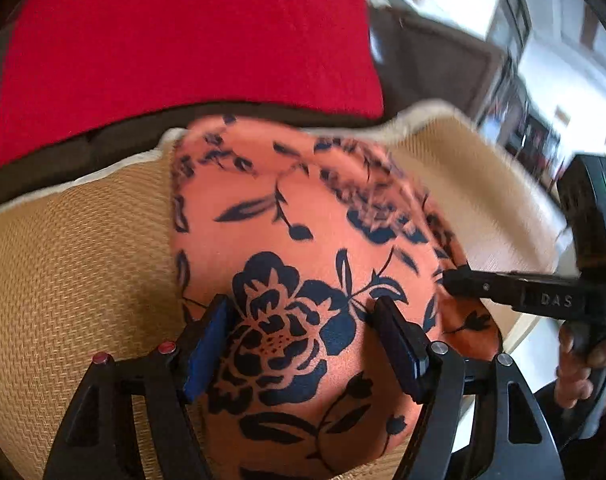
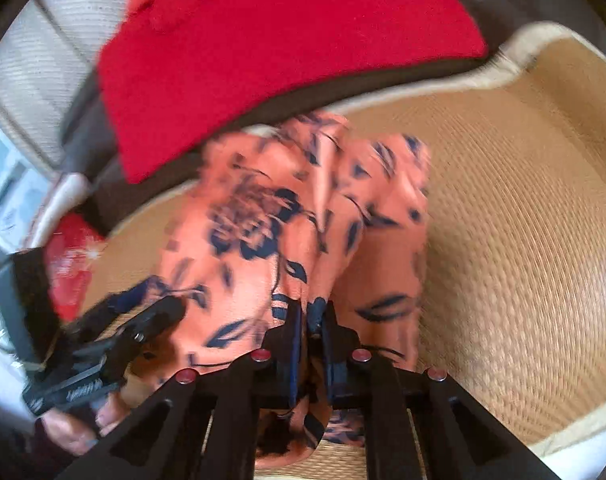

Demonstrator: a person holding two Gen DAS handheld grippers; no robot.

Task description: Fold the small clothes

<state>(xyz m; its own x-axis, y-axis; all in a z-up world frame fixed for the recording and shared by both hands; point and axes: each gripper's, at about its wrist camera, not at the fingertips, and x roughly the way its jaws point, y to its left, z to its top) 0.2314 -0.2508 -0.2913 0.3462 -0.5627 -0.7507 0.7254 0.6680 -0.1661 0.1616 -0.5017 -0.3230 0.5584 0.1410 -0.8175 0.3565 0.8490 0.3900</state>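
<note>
An orange garment [image 1: 303, 220] with dark blue flowers lies on a woven straw mat [image 1: 83, 260]. My left gripper [image 1: 303, 312] hovers just over it with its jaws wide apart and only flat cloth between the pads. In this same view my right gripper [image 1: 453, 280] comes in from the right, its tip at the garment's right edge. The right wrist view shows the garment [image 2: 263, 220] bunched into folds, and my right gripper [image 2: 311, 316] is shut on a raised pleat of it. At the cloth's lower left edge is my left gripper [image 2: 159, 316], held by a hand [image 2: 75, 432].
A red cushion [image 1: 183, 48] leans on the dark brown sofa back [image 1: 423, 60] just behind the mat. The mat's pale bound edge [image 2: 515, 60] curves round at the back. A red packet [image 2: 71, 264] lies off the mat's left side. Bare mat [image 2: 523, 240] stretches to the right.
</note>
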